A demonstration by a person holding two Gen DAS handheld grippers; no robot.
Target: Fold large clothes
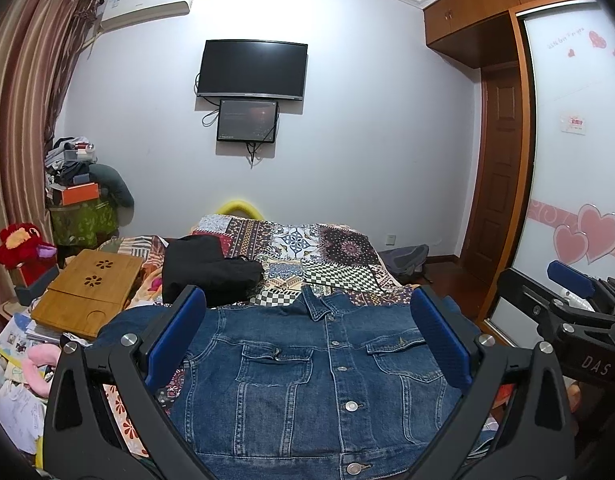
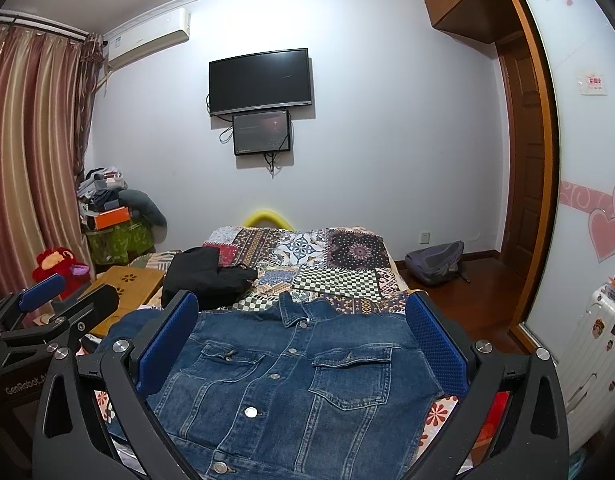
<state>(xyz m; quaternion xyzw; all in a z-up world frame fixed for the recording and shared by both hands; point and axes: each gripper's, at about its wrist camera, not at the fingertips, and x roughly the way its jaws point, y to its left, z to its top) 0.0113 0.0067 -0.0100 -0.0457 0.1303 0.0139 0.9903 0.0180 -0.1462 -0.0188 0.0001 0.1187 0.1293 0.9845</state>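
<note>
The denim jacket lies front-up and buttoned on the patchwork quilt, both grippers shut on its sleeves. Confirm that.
Not quite. The jacket does lie front-up and buttoned on the quilt, but both wrist views show the left gripper and right gripper open above it, holding nothing.

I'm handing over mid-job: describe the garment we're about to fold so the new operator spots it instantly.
Start at the bed with the patchwork quilt under the wall-mounted TV. At the near end lies a blue denim jacket, front up and buttoned, collar toward the TV. Unlike the black bag farther up on the left, it is blue, with metal buttons and two flap chest pockets.
</note>
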